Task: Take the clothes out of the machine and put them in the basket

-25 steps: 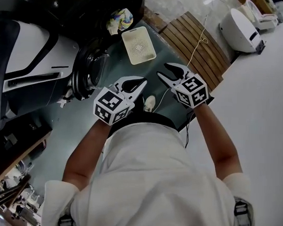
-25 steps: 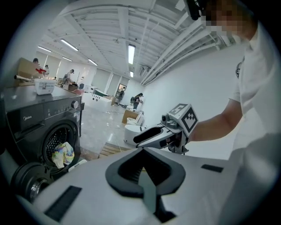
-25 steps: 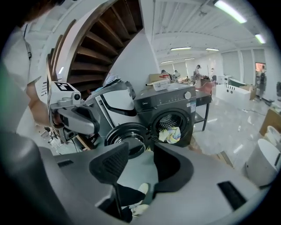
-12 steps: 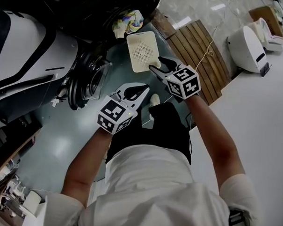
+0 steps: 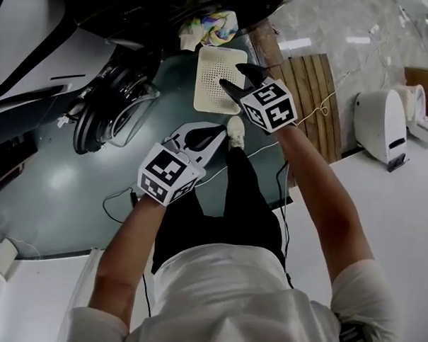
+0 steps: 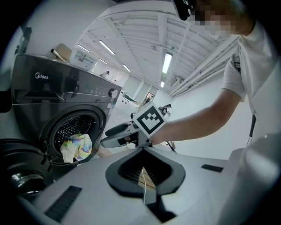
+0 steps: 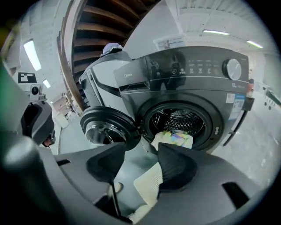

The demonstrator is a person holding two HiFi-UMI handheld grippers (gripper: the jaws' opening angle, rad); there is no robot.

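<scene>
A multicoloured cloth (image 5: 209,28) (image 7: 173,138) (image 6: 77,147) hangs out of the drum mouth of the dark front-loading machine (image 7: 189,88), whose round door (image 5: 114,116) (image 7: 107,127) stands swung open. The cream perforated basket (image 5: 203,95) (image 7: 149,182) lies on the floor in front of it. My right gripper (image 5: 229,74) (image 7: 140,154) (image 6: 118,134) hovers over the basket, pointing at the drum; its jaws are opening, with nothing between them. My left gripper (image 5: 220,130) (image 6: 144,150) trails lower left, tips together, holding nothing.
A white machine (image 5: 36,24) stands left of the dark one. The person's shoe (image 5: 235,130) and legs are just below the basket. A thin cable (image 5: 128,198) runs over the green floor. A wooden slatted platform (image 5: 313,86) and a white appliance (image 5: 382,124) lie to the right.
Both grippers have moved forward and down toward the machine. The right one has come over the basket and its jaws have spread wider. The left one stays shut.
</scene>
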